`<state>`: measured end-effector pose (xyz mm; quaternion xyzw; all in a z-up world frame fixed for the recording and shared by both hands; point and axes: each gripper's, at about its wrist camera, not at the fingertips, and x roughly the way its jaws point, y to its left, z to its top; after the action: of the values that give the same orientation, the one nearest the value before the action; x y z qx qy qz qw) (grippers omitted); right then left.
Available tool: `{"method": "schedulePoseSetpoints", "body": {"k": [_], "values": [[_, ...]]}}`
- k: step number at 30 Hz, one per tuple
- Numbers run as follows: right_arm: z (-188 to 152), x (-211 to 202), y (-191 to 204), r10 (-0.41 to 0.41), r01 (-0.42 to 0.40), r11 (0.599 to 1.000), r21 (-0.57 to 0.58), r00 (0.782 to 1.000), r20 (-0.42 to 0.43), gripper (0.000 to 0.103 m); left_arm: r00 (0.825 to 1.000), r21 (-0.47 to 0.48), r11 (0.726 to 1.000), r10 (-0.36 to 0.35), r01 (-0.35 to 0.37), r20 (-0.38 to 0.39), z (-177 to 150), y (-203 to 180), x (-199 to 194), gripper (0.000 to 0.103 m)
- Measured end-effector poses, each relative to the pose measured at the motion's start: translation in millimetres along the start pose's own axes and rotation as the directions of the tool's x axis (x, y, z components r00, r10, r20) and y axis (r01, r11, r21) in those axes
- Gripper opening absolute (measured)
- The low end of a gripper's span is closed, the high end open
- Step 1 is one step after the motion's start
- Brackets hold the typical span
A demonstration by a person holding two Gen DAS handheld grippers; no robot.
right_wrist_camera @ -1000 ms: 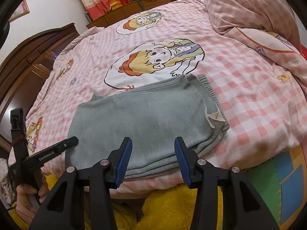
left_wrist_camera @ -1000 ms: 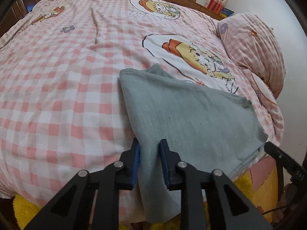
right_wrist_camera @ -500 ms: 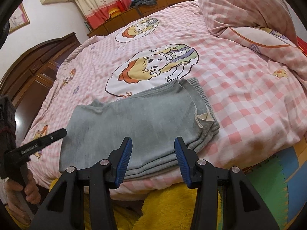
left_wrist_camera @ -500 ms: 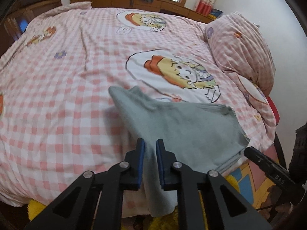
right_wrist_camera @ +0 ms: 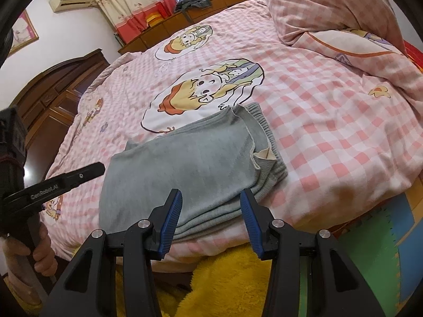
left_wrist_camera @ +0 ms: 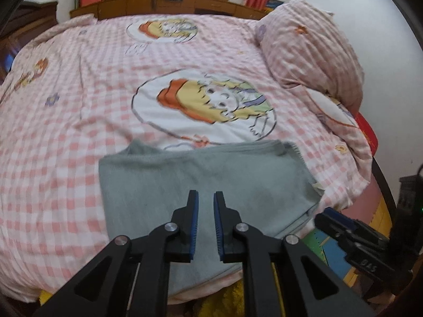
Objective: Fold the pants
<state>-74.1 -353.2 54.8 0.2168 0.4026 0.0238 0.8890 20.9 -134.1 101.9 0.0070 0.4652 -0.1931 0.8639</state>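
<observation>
The grey pants [left_wrist_camera: 206, 179] lie folded in a flat stack near the front edge of the bed; in the right wrist view the pants [right_wrist_camera: 185, 169] show their waistband and a pale inner label at the right end. My left gripper [left_wrist_camera: 205, 198] hovers above the pants, jaws slightly apart, holding nothing. My right gripper [right_wrist_camera: 210, 198] is open and empty, just in front of the stack's near edge. The left gripper also shows in the right wrist view [right_wrist_camera: 66, 178], and the right gripper in the left wrist view [left_wrist_camera: 341, 227].
The bed has a pink checked cover [left_wrist_camera: 66, 137] with cartoon prints. A pink quilt and pillow [left_wrist_camera: 312, 50] are piled at the right. A yellow rug [right_wrist_camera: 227, 285] and coloured floor mats [right_wrist_camera: 383, 237] lie below the bed edge. A wooden cabinet [right_wrist_camera: 47, 111] stands left.
My left gripper has lifted and swung to the right from the pants' left edge to above their middle, and its jaws have parted a little. The right gripper has hardly moved.
</observation>
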Motion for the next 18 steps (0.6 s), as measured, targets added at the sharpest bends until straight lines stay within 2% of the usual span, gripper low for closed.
{"method": "schedulePoseSetpoints", "body": {"k": [2,4,6,11,14,18], "values": [[0,0,-1,0.000,0.000,1.000,0.004,1.000,0.000,0.047,1.000,-0.033,0.999,0.008,-0.008,-0.019,-3,11,3,0.014],[0,0,-1,0.002,-0.002,1.000,0.007,1.000,0.002,0.047,0.999,-0.057,0.998,0.024,-0.025,-0.021,-6,23,1,0.026],[0,0,-1,-0.003,0.003,1.000,0.003,1.000,0.003,0.047,0.998,-0.073,0.996,0.055,-0.056,-0.018,-10,34,-2,0.044],[0,2,4,-0.002,0.002,1.000,-0.009,1.000,0.001,0.047,0.993,-0.118,0.986,0.112,-0.117,-0.041,-26,68,-2,0.049],[-1,5,8,0.000,0.000,1.000,-0.017,1.000,-0.010,0.047,0.990,-0.156,0.979,0.123,-0.133,-0.071,-38,85,6,0.049],[-1,5,14,-0.005,0.005,1.000,-0.030,1.000,-0.015,0.047,0.991,-0.198,0.975,0.079,-0.100,-0.111,-54,97,22,0.049]]}}
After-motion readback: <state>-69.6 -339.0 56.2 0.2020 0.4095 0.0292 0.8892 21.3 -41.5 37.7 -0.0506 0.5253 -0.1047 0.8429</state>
